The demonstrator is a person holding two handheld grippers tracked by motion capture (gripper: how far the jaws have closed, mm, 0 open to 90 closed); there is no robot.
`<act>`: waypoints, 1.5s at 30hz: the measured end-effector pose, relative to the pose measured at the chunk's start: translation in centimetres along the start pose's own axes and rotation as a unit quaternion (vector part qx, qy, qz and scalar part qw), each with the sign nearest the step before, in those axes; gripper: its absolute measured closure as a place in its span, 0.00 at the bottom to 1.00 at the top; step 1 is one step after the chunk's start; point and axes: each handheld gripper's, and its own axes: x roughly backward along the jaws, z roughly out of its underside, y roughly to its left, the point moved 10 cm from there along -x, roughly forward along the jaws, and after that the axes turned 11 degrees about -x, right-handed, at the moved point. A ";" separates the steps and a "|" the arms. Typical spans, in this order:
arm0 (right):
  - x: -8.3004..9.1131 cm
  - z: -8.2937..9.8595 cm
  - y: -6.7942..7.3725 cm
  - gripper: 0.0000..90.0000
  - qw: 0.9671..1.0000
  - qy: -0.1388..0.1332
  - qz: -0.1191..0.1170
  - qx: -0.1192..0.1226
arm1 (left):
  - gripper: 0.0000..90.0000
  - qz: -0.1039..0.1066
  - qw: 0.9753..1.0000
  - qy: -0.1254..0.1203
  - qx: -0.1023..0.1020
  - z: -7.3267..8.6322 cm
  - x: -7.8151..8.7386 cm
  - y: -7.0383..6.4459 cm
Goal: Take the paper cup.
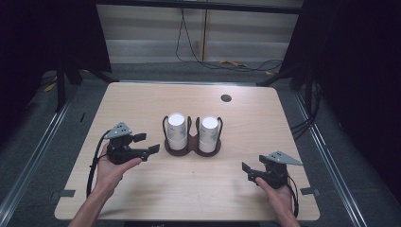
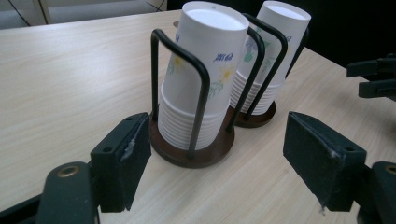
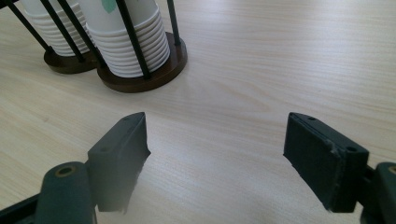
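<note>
A dark brown double cup holder (image 1: 191,150) with black wire loops stands in the middle of the light wooden table (image 1: 142,101). It holds two stacks of upside-down white paper cups with flower prints, the left stack (image 1: 176,130) and the right stack (image 1: 208,132). My left gripper (image 1: 147,143) is open just left of the holder, with nothing between its jaws. In the left gripper view the near stack (image 2: 205,70) and its holder base (image 2: 205,156) sit ahead of the open left gripper (image 2: 217,135). My right gripper (image 1: 248,172) rests open near the front right; the right gripper (image 3: 217,130) frames bare table.
A round grommet hole (image 1: 226,98) lies at the table's back right. Cables (image 1: 227,61) run across the floor behind the table. Dark curtains flank both sides. In the left gripper view the right gripper's black jaws (image 2: 376,79) show at the right edge.
</note>
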 end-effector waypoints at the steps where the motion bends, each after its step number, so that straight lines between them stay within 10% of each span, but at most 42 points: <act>1: 0.0 0.0 0.0 0.24 1.000 0.000 0.001 0.001 | 0.26 0.002 1.000 -0.002 0.000 -0.3 0.0 0.0; 22: 0.0 0.1 0.1 0.24 1.000 0.003 -0.002 0.007 | 0.29 0.010 0.999 -0.019 -0.030 -5.6 -3.0 -0.1; 45: -0.1 0.1 0.3 0.25 1.000 0.003 -0.007 0.007 | 0.32 0.000 0.999 0.026 -0.045 -7.9 -6.2 1.2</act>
